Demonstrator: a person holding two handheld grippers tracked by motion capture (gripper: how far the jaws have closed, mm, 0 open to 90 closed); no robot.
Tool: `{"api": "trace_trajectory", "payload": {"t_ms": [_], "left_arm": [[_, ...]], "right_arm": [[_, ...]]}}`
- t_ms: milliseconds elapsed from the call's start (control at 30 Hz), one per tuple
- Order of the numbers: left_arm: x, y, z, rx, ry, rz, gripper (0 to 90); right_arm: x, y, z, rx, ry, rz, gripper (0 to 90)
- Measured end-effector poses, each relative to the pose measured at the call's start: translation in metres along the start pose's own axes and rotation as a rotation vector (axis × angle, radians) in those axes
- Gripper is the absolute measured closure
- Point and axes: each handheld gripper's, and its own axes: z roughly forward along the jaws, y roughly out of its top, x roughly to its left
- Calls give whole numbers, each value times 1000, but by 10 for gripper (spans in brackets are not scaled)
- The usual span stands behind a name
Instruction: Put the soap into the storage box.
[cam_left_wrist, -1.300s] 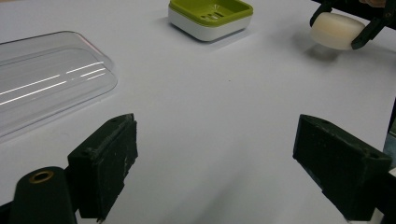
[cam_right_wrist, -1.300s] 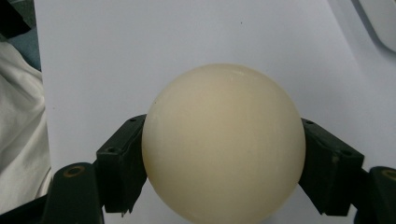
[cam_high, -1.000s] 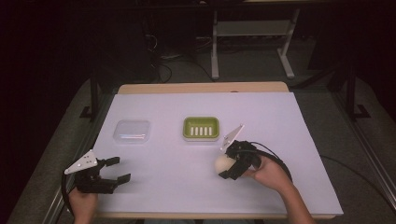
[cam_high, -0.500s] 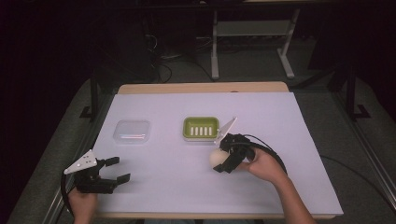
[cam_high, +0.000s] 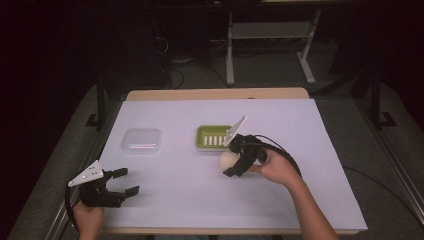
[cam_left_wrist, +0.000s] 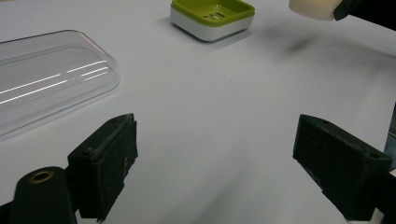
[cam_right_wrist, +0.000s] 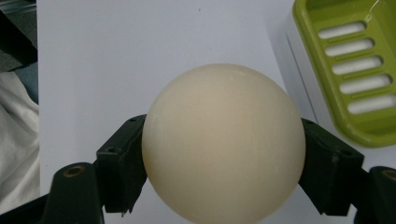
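Right gripper view: claw (cam_right_wrist: 224, 168) grips soap (cam_right_wrist: 223, 142).

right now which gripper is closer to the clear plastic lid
Left. The left gripper sits open just below the clear plastic lid, toward the person. The right gripper, shut on the cream soap bar, is well off to the lid's right, beside the green soap dish.

On the table (cam_high: 320, 150), the slotted dish (cam_high: 212, 137) sits near the centre, with the clear lid (cam_high: 142, 140) at its nine o'clock, well apart. The ball (cam_high: 228, 160) is at the dish's five o'clock, just beside it, between the right gripper's (cam_high: 234, 161) jaws. The left gripper (cam_high: 125, 182) sits at the lid's seven o'clock, by the near edge.
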Motion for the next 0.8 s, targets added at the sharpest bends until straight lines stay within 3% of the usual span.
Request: {"api": "trace_trajectory", "payload": {"t_ms": [800], "left_arm": [[0, 0, -1, -5, -2, 2, 132]], "right_arm": [[-22, 31, -6, -7, 5, -6, 246]]}}
